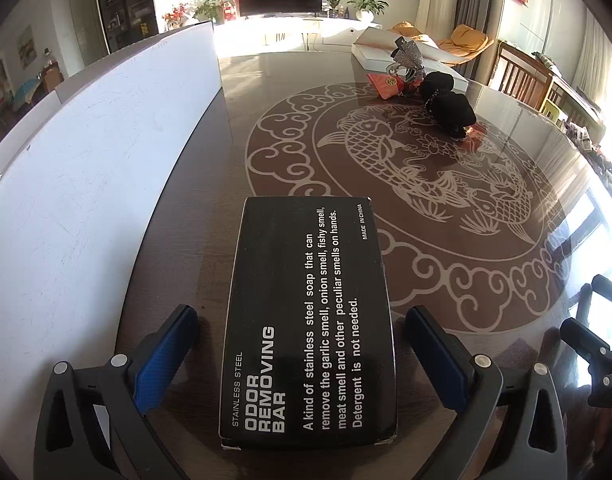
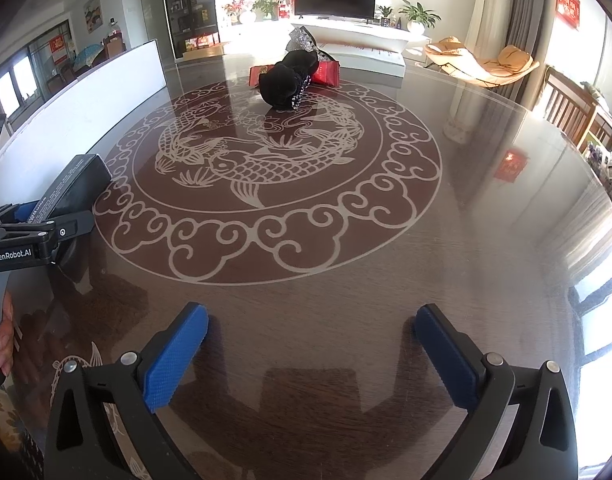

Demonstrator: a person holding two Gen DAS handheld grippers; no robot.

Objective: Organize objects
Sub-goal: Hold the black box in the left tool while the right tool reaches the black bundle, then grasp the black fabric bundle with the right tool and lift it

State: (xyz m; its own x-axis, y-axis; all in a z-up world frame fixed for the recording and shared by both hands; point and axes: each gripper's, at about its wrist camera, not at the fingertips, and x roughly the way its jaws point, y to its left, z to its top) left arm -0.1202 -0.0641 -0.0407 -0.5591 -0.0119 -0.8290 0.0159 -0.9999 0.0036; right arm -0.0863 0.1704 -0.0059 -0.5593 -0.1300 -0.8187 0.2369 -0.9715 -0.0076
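1. My left gripper (image 1: 302, 344) has its jaws spread wide, one blue pad on each side of the black box (image 1: 308, 320), with a visible gap on both sides, so it grips nothing.
2. The black box lies flat on the dark table (image 1: 226, 152), near me and left of centre, white lettering facing up: "Stainless steel odor removing bar".
3. Just left of the box stands a tall white board (image 1: 86, 184), running from near to far along the table's left side.
4. My right gripper (image 2: 312, 344) is also released, its jaws wide apart over bare tabletop, holding nothing.
5. From the right wrist view I see the left gripper (image 2: 34, 236) at the far left edge, with the black box (image 2: 78, 184) between its fingers.
6. Far across the table, beyond the fish medallion (image 2: 266, 168), sits a black pouch (image 2: 288, 80) with a silvery chain, touching red packets (image 2: 328, 72).
7. A white flat box (image 1: 390, 54) lies at the far edge behind that cluster.
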